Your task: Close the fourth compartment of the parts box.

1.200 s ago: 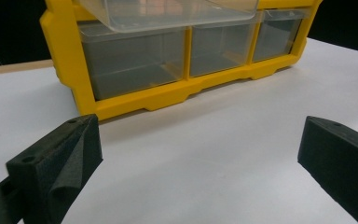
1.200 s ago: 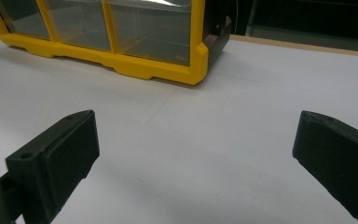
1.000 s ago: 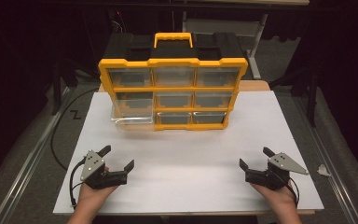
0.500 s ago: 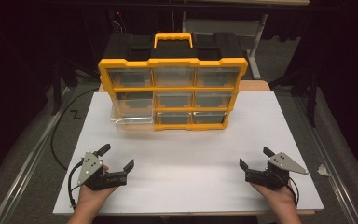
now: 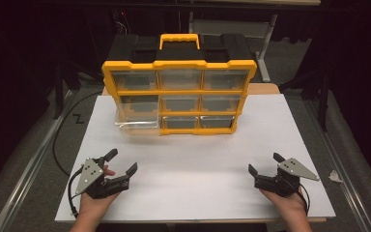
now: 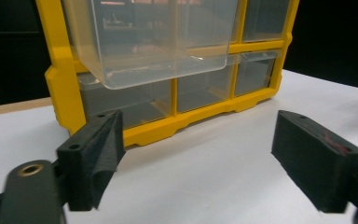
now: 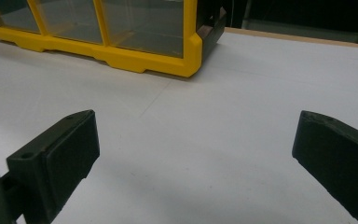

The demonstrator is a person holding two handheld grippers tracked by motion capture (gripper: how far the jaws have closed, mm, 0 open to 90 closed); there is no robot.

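2 tools, both holding nothing. Left tool (image 5: 118,166) jaws apart, just been narrowing with nothing between them; right tool (image 5: 264,164) jaws wide, resting on the white desk (image 5: 193,159). Ahead stands the yellow drawer box (image 5: 178,89), well apart from both. 1 clear drawer (image 5: 137,123), lower left, sticks out. Judged: barely begun, drawer not yet touched.
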